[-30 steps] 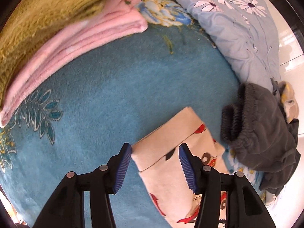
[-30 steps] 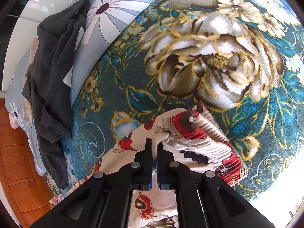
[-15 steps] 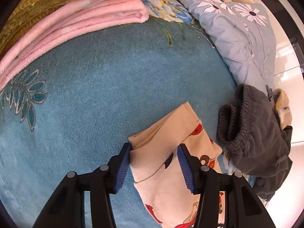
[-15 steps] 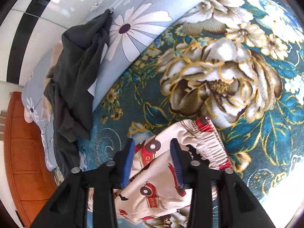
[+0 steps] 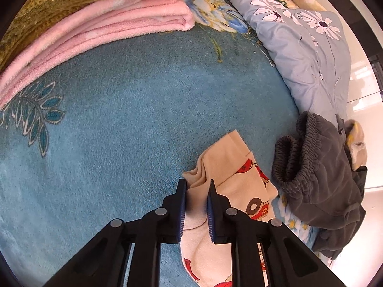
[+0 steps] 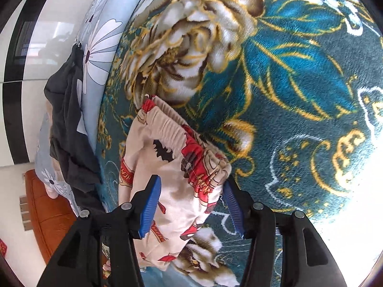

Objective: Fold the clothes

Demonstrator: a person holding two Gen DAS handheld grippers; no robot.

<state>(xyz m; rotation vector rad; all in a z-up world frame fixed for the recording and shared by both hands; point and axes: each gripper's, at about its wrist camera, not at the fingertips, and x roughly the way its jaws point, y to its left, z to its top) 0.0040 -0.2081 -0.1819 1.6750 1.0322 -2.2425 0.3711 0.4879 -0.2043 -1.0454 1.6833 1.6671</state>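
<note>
Since half a second ago my left gripper (image 5: 196,186) has closed from a wide spread down onto the leg end of the cream cartoon-print children's trousers (image 5: 229,191), and my right gripper (image 6: 191,191) has opened further and drawn back from the waistband. A second ago it was the right that was pressed together.

Now my left fingers pinch a bunched fold of the cream cloth, with the hem poking out toward 12 o'clock. My right fingers stand spread wide, one either side of the gathered elastic waistband (image 6: 191,148), which lies ahead of them toward 12 o'clock; they hold nothing.

The trousers lie on the teal plush floral blanket (image 5: 143,110), stretched between my two grippers. In the left view the dark grey fleece trousers (image 5: 318,181) sit crumpled at 3 o'clock, just beside the cream pair, on the edge of the pale grey daisy-print quilt (image 5: 306,55). A folded pink fleece blanket (image 5: 107,31) lies at 11 o'clock under an olive-gold plush one (image 5: 59,2).

I judge the fold is only getting under way: the cream pair looks laid lengthwise, with the leg end still to be carried over to the waistband. The grey pair looks untouched.
</note>
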